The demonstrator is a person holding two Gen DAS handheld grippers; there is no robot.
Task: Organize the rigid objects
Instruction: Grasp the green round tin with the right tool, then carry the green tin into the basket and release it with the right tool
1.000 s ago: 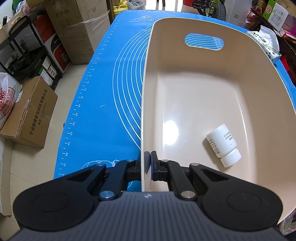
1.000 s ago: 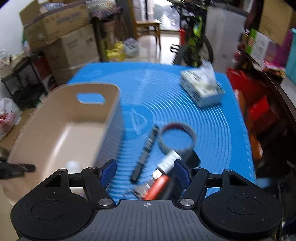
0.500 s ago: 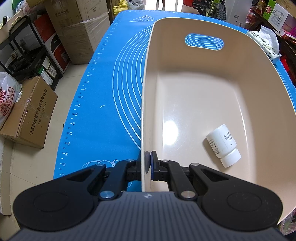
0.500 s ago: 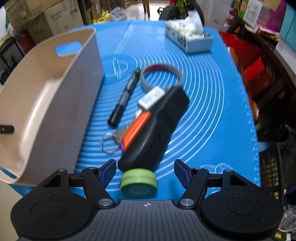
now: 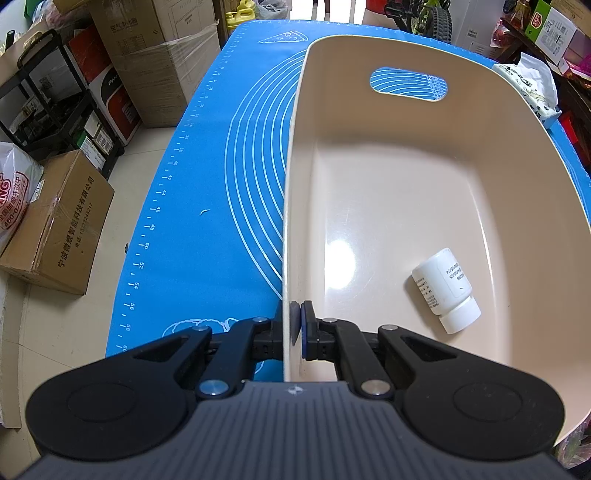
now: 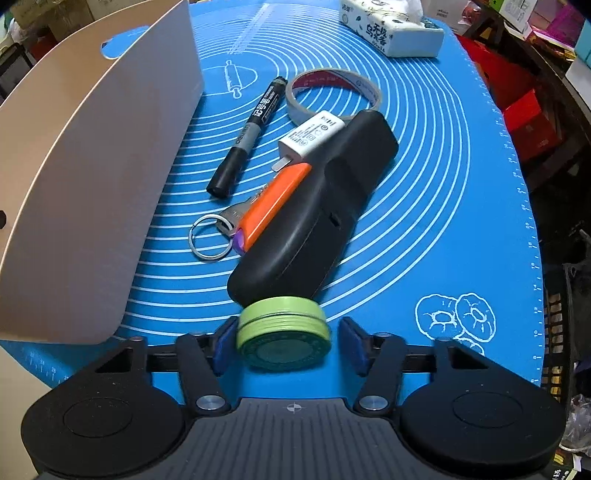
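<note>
Left gripper (image 5: pixel 297 328): jaws clamped shut on the near side wall of the beige plastic bin (image 5: pixel 517 155), one pad inside, one outside. Inside the bin only one item is seen: a small white plastic bottle (image 5: pixel 445 290), lying on its side on the floor near the right wall, cap toward the camera. An oval handle cut-out is seen in the far end wall. The bin stands on the blue silicone mat (image 5: pixel 236 173) covering the table.

Right gripper (image 6: pixel 288 345): jaws part-open and just been closing around a round green tin (image 6: pixel 283 336) that lies between them on the mat; left pad is at the tin's edge, a gap is seen at the right pad, so not yet gripped. Just beyond the tin, touching it, a black case (image 6: pixel 317 206) is laid. Against its left side: an orange utility knife (image 6: pixel 271 201), a key ring (image 6: pixel 209 238), a white charger plug (image 6: pixel 312 136). Further left a black marker (image 6: pixel 247 136), then a tape roll (image 6: pixel 334 92). A tissue pack (image 6: pixel 391 29) lies at the far edge.
</note>
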